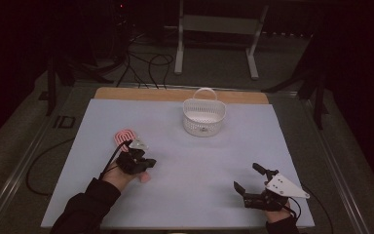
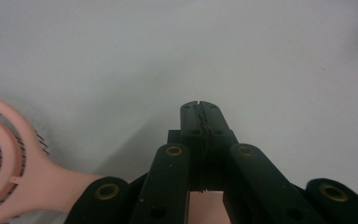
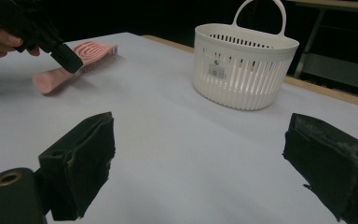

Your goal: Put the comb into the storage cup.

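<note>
Two tongs work over the counter [image 1: 185, 161]. The left tongs [image 2: 200, 109] are closed tight, apparently on the handle of the pink brush [image 3: 74, 63], which lies flat at the left. The right tongs [image 3: 200, 163] gape wide and empty, near right. The white basket [image 1: 203, 117] waits far centre, empty, so lifting and dropping in remain. Pale sheet; dark room, cables on the floor.

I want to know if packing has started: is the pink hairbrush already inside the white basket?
No, the pink hairbrush lies on the table beside the left gripper, well apart from the white basket.
</note>
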Tool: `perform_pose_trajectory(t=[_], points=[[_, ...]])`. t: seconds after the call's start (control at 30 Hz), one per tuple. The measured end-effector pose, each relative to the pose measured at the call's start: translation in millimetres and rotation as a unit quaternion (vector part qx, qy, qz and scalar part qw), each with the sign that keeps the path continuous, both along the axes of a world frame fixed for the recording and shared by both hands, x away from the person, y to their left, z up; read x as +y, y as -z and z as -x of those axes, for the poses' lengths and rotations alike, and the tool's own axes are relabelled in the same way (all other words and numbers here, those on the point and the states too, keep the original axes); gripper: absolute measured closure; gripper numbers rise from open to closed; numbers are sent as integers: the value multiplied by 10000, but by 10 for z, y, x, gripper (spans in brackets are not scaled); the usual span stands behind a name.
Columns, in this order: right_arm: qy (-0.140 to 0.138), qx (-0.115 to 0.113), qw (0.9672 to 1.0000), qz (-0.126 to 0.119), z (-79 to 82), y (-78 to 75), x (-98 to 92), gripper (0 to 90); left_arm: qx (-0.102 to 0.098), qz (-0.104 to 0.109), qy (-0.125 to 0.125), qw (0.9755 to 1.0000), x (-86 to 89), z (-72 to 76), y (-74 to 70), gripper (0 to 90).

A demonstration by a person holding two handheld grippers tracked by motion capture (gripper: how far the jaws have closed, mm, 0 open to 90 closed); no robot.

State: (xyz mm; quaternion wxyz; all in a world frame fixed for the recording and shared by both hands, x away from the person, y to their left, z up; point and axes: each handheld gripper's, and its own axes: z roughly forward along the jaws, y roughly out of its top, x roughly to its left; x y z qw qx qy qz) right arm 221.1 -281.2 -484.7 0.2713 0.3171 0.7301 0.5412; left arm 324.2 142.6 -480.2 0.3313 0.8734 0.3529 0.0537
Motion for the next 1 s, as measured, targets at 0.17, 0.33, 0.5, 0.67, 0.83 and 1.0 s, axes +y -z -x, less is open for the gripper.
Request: perform_pose_trajectory(t=[0.17,0.33,0.5,0.67,0.83,1.0], points=[[4,10,10000,-11,4,-1,3,86,185,-181,98,9996,-13,32,11,900],[10,-5,10000,-10,8,-4,4,86,291,-342,168,9988,-28,58,20,900],[12,-12,10000,-5,9,-8,8,86,387,-485,159,9979,-24,74,61,900],[13,-21,10000,-17,7,-7,2,86,409,-535,151,9976,34,103,75,900],[-4,-36,10000,-5,11,-11,4,86,414,-528,71,9977,136,137,61,900],[-9,-28,10000,-31,9,-11,3,86,442,-561,4,9974,235,161,48,900]])
